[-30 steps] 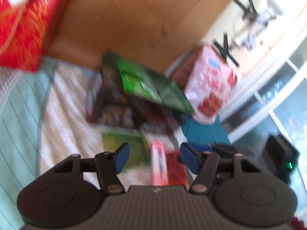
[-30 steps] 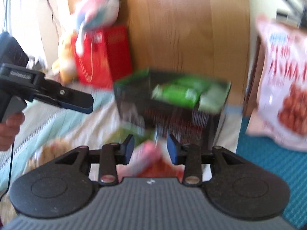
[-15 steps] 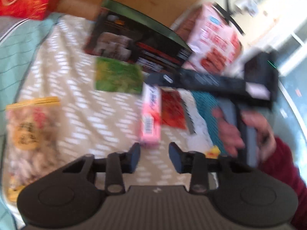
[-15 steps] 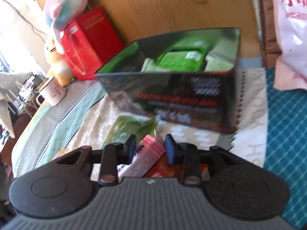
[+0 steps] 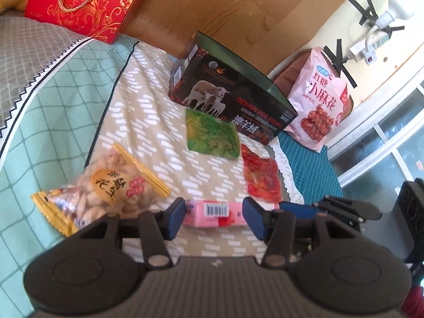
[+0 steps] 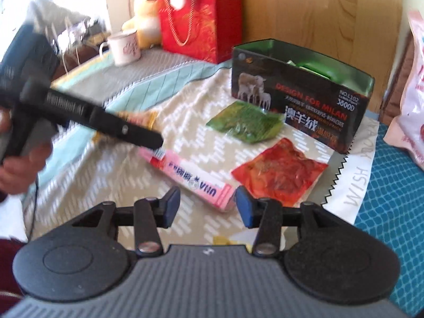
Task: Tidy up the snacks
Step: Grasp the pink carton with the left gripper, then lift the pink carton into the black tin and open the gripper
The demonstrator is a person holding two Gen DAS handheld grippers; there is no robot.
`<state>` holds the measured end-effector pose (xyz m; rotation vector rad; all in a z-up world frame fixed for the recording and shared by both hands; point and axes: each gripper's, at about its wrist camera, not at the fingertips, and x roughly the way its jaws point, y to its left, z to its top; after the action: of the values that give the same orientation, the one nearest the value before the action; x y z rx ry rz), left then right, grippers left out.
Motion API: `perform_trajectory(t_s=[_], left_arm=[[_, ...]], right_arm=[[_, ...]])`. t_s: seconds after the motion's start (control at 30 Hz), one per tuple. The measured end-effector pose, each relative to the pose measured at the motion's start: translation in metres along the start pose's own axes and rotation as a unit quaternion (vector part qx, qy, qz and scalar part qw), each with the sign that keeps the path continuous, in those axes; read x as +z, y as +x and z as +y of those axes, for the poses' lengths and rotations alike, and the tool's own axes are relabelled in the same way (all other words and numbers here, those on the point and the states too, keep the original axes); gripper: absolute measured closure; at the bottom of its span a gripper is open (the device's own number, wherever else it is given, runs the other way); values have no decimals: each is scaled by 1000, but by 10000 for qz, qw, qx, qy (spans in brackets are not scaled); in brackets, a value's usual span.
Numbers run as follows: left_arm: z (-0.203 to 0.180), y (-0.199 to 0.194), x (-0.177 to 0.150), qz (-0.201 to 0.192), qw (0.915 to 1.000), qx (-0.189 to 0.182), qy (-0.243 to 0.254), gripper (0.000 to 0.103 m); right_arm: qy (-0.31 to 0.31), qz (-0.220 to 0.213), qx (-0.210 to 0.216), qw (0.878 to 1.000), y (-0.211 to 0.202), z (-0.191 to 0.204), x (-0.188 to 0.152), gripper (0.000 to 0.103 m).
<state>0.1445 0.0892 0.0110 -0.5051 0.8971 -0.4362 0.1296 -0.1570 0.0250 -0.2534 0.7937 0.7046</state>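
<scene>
Pink box (image 5: 213, 213) flat on the bedspread (image 5: 148, 122), long axis crosswise between the opening left gripper (image 5: 213, 218) fingers, untouched, right gripper (image 6: 208, 206) opening at one end, holding nothing, dark box (image 5: 233, 98) beyond

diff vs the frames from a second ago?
Both grippers pulled back from the black box toward the pink box. The left gripper now frames it, jaws opening, pads not pressing. The right gripper sits at its near end, jaws opening, holding nothing. Nothing was grasped or released. The black box, green packet, red packet and peanut bag lie as before.
</scene>
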Motion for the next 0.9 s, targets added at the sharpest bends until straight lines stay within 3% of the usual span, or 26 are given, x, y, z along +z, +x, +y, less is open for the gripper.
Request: perform_trajectory(t_s=[0.23,0.33,0.43,0.57,0.63,0.77,0.9], left_arm=[[-11,3,-8,-56,9993,258,265,54],[-18,5,7,23,9988,320,380,54],[-35,-4,37,-197,9981,77,585,54],[-72,-11,86,-864,9911,-66,1013,53],[-81,-1,110,-1143,9871,-38,1119,53],[-77,42,144,-1046,9903,94,911,53],[-66,81,153,-711,9943,315,733,53]], right_arm=[[-336,8,-230,9992,16,8,-7,49],[-281,-127,-513,9982,11,10,-2,64],[-322,-773,-873,9927,-13,2,20,64],[-121,-1737,-1340,9756,-36,-29,59,64],[54,-1920,-1471,9703,-30,-50,74,64],[619,-1786,-1551,9697,6,-92,87,64],[813,-1573,-1612,9709,33,-109,87,62]])
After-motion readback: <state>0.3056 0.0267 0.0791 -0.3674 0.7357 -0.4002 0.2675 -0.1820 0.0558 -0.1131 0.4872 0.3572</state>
